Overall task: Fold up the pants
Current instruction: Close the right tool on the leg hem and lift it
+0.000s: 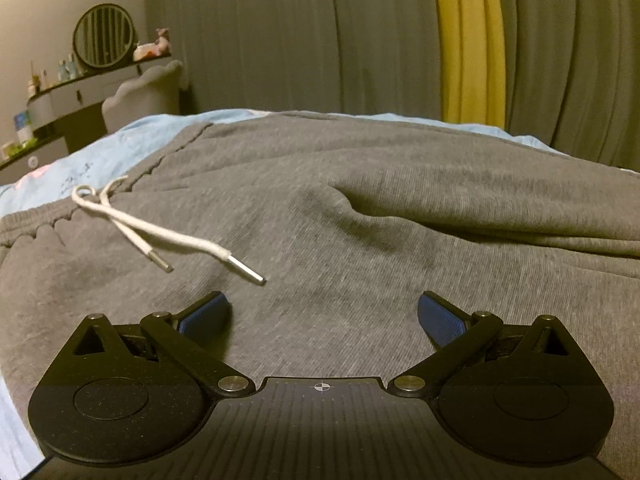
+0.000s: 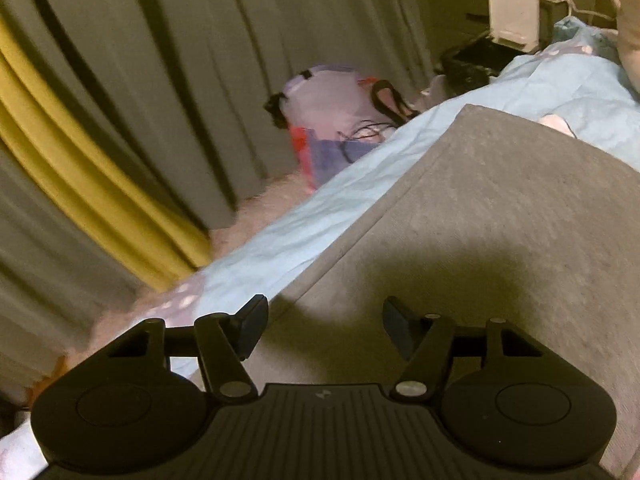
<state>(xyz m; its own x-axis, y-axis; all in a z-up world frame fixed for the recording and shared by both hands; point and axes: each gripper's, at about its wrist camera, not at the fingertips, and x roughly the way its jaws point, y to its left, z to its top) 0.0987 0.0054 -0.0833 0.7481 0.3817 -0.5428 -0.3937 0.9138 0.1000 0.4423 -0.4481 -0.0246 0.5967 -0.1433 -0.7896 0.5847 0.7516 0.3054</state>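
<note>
1. Pants [image 1: 360, 208]: grey sweatpants spread over a bed w/ light blue sheet [image 1: 100, 156]; also seen in right wrist view [image 2: 500, 220], where a straight fabric edge w/ squared corner runs diagonally across the sheet [image 2: 280, 236].
2. Waistband [image 1: 32, 220]: gathered elastic at left of left wrist view, lying on the sheet.
3. Drawstring [image 1: 160, 232]: white cord, two ends w/ metal tips, resting on the grey fabric just ahead of the left gripper.
4. Fabric has a soft fold/ridge [image 1: 400, 216] running to the right, mid-frame in left wrist view.
5. Left gripper [image 1: 323, 314]: fingers wide apart, blue pads showing, nothing between them; low over the pants, angled down. Can't tell if tips touch the fabric.
6. Right gripper [image 2: 325, 326]: fingers apart, partly spread, nothing gripped between them; over the pants nr the edge, its left finger [image 2: 252, 328] over where pants edge meets the sheet. Gripper's shadow falls on the grey fabric. View is motion-blurred.
7. Bkgd, left view: grey curtains [image 1: 280, 40] w/ yellow strip [image 1: 468, 40]; dresser w/ round mirror [image 1: 104, 36] and a grey chair [image 1: 144, 92] far left.
8. Bkgd, right view: same curtains [image 2: 140, 60]; a bag [image 2: 332, 120] on the floor beside the bed; nightstand [image 2: 452, 4] top right.
</note>
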